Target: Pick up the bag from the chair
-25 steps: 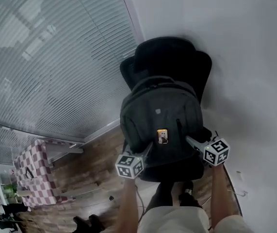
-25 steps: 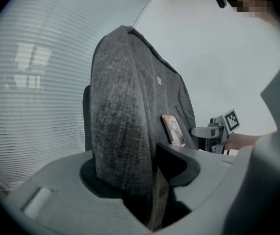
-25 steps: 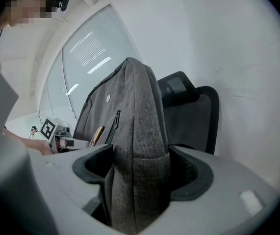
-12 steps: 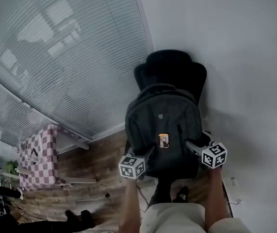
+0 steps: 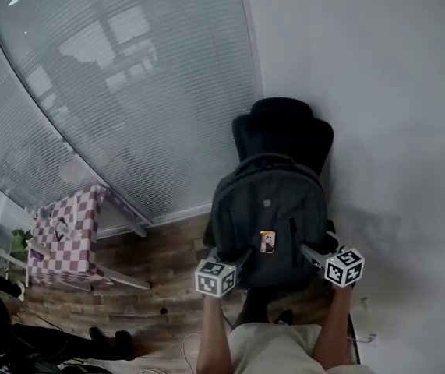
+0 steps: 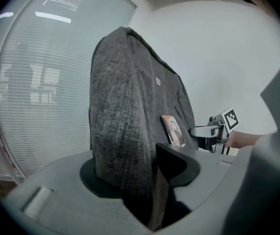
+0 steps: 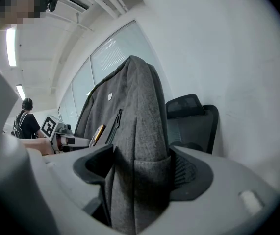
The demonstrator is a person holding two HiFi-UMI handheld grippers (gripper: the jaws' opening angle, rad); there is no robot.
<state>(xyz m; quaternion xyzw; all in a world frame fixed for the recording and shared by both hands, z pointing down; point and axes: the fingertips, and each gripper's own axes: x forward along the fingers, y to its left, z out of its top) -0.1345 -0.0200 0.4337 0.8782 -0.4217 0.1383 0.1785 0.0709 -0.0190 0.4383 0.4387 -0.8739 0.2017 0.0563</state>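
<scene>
Left tongs (image 6: 139, 174) half closed and clamped on the left edge of the bag (image 5: 269, 205). Right tongs (image 7: 140, 170) set wider, clamped on its thicker right edge. One grip per lower side, likely so the weight is shared and the bag does not tip. Bag hangs upright between them, orange tag (image 5: 267, 241) facing the person, just near of the chair (image 5: 284, 127) by the far wall (image 5: 386, 92). Seat is hidden, but the bag is judged clear of it.
</scene>
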